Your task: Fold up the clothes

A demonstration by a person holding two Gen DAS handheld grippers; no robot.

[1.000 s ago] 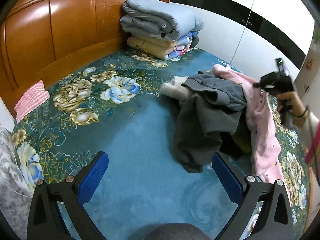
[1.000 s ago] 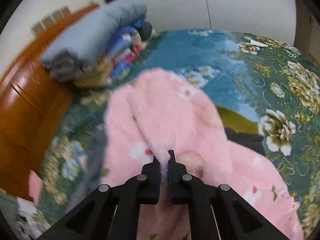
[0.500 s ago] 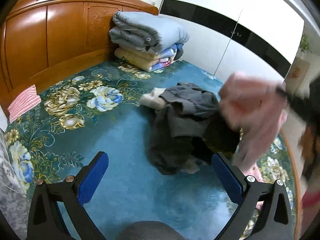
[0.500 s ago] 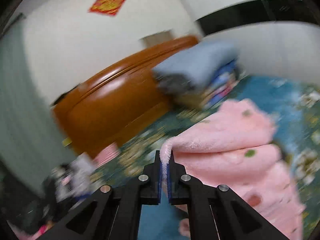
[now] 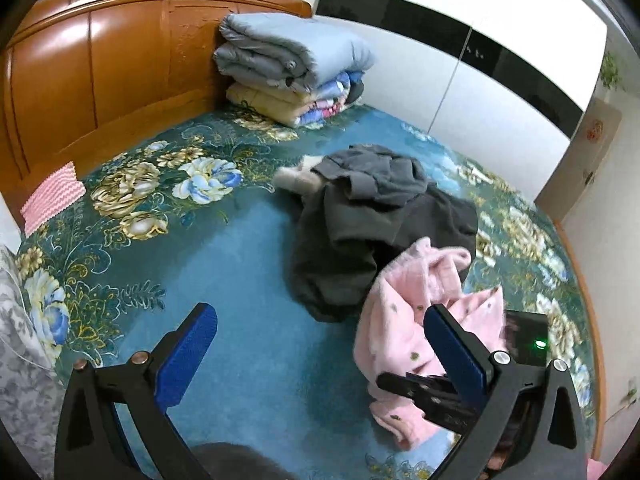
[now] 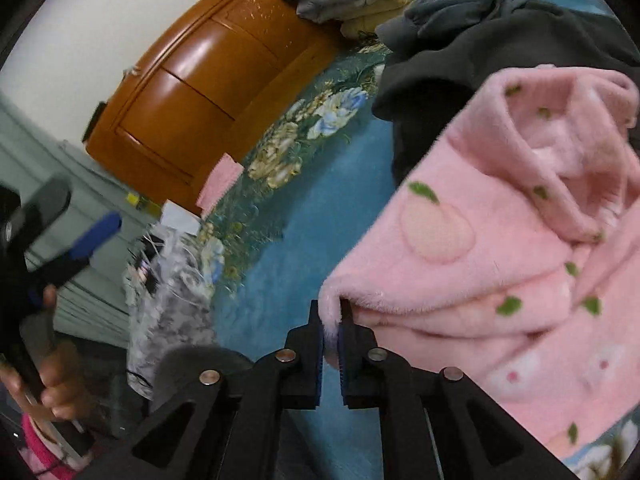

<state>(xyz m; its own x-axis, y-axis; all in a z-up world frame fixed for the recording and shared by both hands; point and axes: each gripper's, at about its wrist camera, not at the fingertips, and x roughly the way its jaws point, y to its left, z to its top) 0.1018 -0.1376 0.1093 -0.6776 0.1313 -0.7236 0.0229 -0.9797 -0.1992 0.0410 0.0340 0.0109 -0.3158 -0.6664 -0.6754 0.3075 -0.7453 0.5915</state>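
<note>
The right gripper point(image 6: 330, 320) has a fold of the fluffy pink fleece garment with a peach-and-leaf print point(image 6: 500, 248) between its blue-lined jaws. The jaws have just been opening and now stand a narrow gap apart; the fleece edge sits in that gap, but whether the pads still press on it cannot be told. In the right wrist view the pink garment fills the frame from 1 to 5 o'clock, bunched in thick folds.

In the left wrist view the same pink garment point(image 5: 404, 340) lies crumpled on the teal floral bedspread point(image 5: 240, 280) at about 4 o'clock, touching the near edge of the heap of dark grey clothes point(image 5: 360, 232) that lies just right of centre. A cream-coloured piece point(image 5: 296, 178) pokes out at the heap's 10 o'clock side.

The left gripper point(image 5: 320, 344) hangs over bare bedspread with its jaws spread wide and nothing between them. In the right wrist view it shows at 9 o'clock, gripped by a hand point(image 6: 60, 384).

At 12 o'clock a stack of folded quilts, pale blue-grey on top point(image 5: 292, 60), rests against the glossy orange-brown wooden headboard point(image 5: 100, 80). A small pink zigzag-patterned cloth point(image 5: 52, 196) lies at 9 o'clock by the headboard's foot.
</note>
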